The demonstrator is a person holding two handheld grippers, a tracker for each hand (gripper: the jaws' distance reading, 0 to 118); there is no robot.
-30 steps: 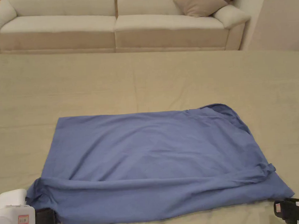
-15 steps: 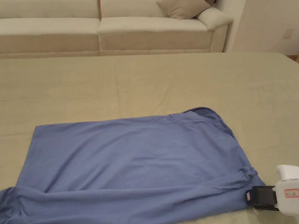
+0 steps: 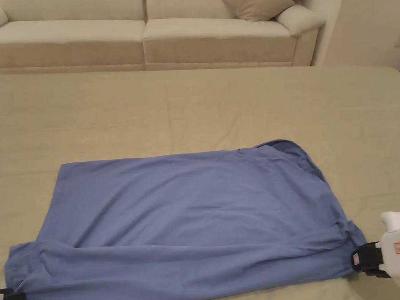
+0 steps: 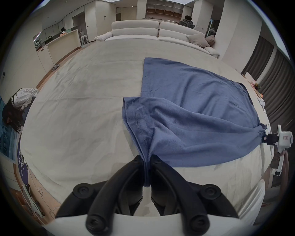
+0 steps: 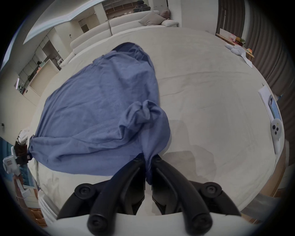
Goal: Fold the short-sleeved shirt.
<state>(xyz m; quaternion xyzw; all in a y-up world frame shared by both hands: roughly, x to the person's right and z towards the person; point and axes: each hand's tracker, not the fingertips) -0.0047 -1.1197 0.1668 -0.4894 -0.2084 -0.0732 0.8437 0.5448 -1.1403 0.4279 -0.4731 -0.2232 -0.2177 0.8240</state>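
Since the earlier frame my right gripper (image 3: 357, 260) has drawn outward, tensioning the blue shirt (image 3: 191, 225) flat on the bed (image 3: 218, 109); left gripper (image 4: 146, 161) clamps one near corner, right gripper view confirms the other.

Left claw (image 4: 147, 158) clamping blue shirt (image 4: 191, 115), beige bedsheet (image 4: 79, 119)
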